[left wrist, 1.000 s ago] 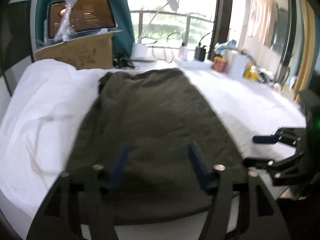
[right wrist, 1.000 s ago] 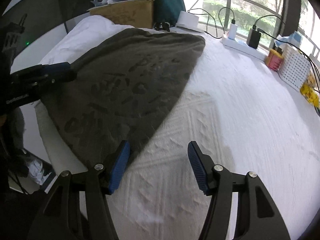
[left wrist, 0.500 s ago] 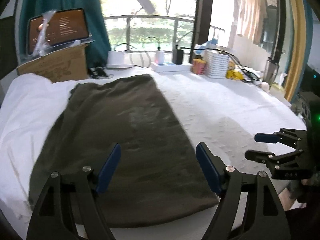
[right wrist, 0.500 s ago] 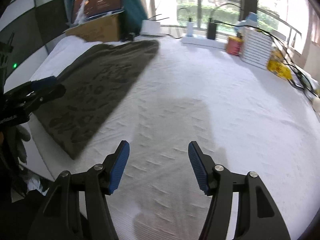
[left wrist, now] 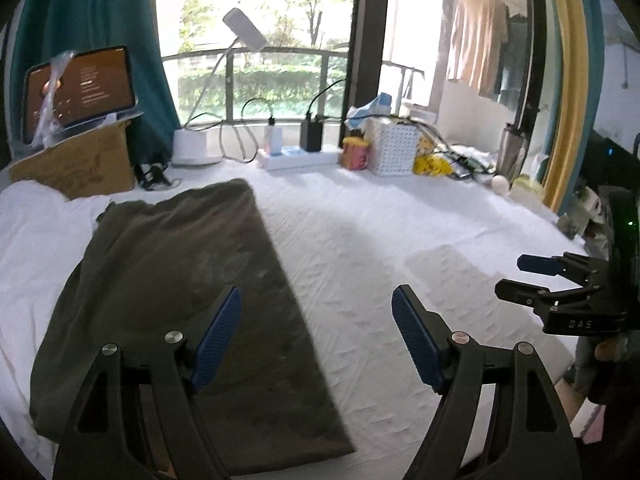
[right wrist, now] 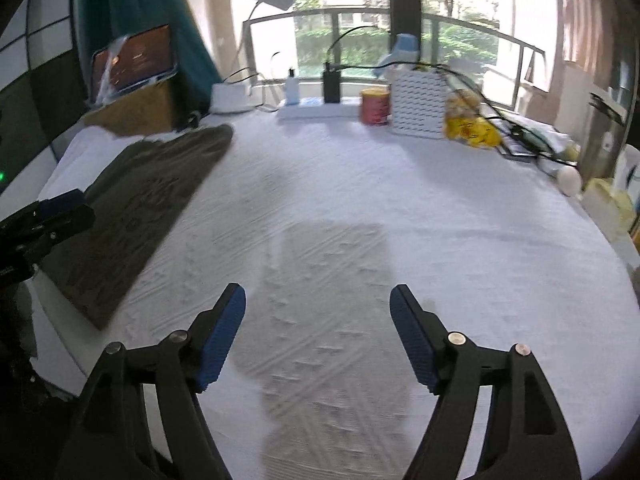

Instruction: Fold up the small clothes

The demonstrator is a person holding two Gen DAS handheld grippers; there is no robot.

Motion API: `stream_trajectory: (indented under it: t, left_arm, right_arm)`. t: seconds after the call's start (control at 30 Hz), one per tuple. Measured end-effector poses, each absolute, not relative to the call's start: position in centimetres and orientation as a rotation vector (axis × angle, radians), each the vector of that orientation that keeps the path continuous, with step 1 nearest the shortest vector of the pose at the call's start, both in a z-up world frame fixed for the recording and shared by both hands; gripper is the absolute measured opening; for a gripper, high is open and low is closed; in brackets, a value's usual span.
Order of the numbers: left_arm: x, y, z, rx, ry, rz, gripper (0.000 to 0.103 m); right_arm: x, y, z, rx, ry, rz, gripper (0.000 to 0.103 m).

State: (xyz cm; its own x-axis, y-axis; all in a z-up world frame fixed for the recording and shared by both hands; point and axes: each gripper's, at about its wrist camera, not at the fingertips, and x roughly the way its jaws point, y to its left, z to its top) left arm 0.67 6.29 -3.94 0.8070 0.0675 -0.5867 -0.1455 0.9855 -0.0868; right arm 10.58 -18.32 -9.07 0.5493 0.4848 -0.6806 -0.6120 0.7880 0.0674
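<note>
Your left tool (left wrist: 316, 336) hangs wide open over the right edge of the dark olive garment (left wrist: 180, 300), its blue pads clear of the cloth and nothing between them. Your right tool (right wrist: 318, 334) has just been opening and now stands spread above bare white bedsheet (right wrist: 400, 200), gripping nothing, with the garment well off to its left. The garment lies folded into a long flat strip on the left side of the bed, running from the near edge toward the cardboard box (left wrist: 76, 164) at the far left.
</note>
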Motion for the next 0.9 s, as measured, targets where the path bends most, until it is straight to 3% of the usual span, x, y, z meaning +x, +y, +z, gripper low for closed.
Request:
stream_trajectory:
  t: [0.9]
  left_arm:
    - [0.6,2.4,6.1,0.015,0.286,0.133,0.08]
  right_arm:
    - [11.2,-24.4,0.7,-0.136,0.477,0.513,0.075]
